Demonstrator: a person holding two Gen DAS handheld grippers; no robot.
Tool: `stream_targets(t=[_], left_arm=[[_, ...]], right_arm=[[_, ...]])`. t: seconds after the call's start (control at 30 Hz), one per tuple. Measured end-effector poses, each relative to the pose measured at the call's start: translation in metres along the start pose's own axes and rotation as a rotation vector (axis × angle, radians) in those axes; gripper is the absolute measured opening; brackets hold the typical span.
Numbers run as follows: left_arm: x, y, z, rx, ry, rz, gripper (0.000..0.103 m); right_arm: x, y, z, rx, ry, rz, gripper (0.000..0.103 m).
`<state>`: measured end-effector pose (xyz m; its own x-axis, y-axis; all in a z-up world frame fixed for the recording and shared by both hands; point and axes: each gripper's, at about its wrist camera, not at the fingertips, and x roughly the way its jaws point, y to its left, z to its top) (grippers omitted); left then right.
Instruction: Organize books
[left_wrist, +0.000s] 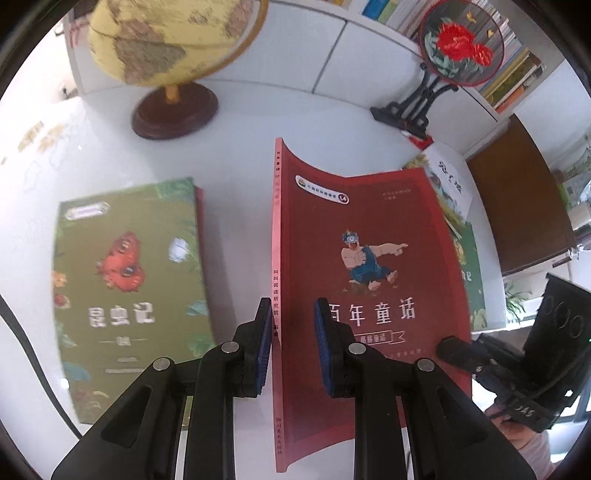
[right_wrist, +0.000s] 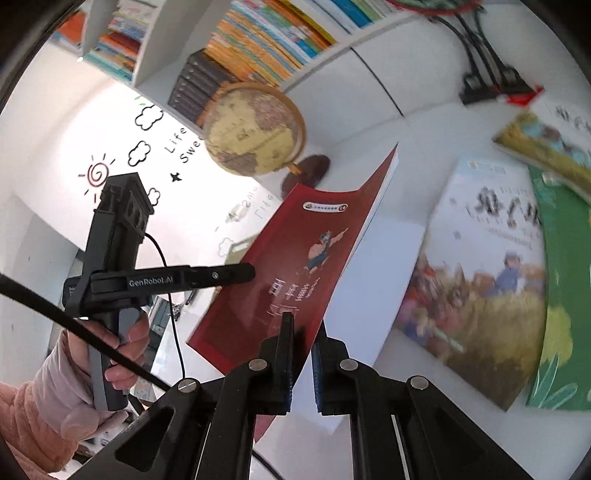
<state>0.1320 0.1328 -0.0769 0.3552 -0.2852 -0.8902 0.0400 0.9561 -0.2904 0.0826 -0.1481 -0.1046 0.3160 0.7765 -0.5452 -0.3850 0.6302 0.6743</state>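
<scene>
Left wrist view, left to right: green book (left_wrist: 129, 295) lying flat on the white table (left_wrist: 236, 206), cover up, a globe (left_wrist: 173, 40) on its wooden base behind it. Next, the red book (left_wrist: 362, 280), lifted off the table, spine side caught between the blue pads of the left gripper (left_wrist: 293, 347), jaws nearly together and pinching that edge. More books (left_wrist: 454, 206) lie partly under its far corner. A fan ornament (left_wrist: 461, 44) stands on its dark stand near the shelf. At right, the right gripper (left_wrist: 458, 350) grips the book's other edge.

Right wrist view, left to right: a gloved hand (right_wrist: 107, 354) holds the left gripper (right_wrist: 236, 275), its finger reaching to the red book (right_wrist: 295, 273). Right gripper (right_wrist: 301, 354) jaws pressed tight on the book's lower corner. Picture books (right_wrist: 476, 288) lie flat on the table (right_wrist: 388, 258) at right, blurred.
</scene>
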Motion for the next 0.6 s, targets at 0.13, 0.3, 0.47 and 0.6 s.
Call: stream_targets(t=[0.13,0.3,0.47,0.6], left_arm=[[-0.013,0.013,0.001,-0.029,-0.029,-0.011,0.019],[-0.03,0.027,-0.001,-0.057,-0.073,-0.01,0.019],[-0.044,0.045,-0.002,-0.082,-0.097,0.002,0.019],[-0.058,0.068,-0.005,-0.123,-0.125,0.022,0.019]], right_arm=[[0.006,0.017,0.013,-0.047,0.005,0.005,0.008],[0.015,0.033,0.023,-0.076,0.009,0.019,0.008],[0.032,0.052,0.033,-0.115,0.027,0.046,0.008],[0.051,0.07,0.041,-0.159,0.055,0.073,0.008]])
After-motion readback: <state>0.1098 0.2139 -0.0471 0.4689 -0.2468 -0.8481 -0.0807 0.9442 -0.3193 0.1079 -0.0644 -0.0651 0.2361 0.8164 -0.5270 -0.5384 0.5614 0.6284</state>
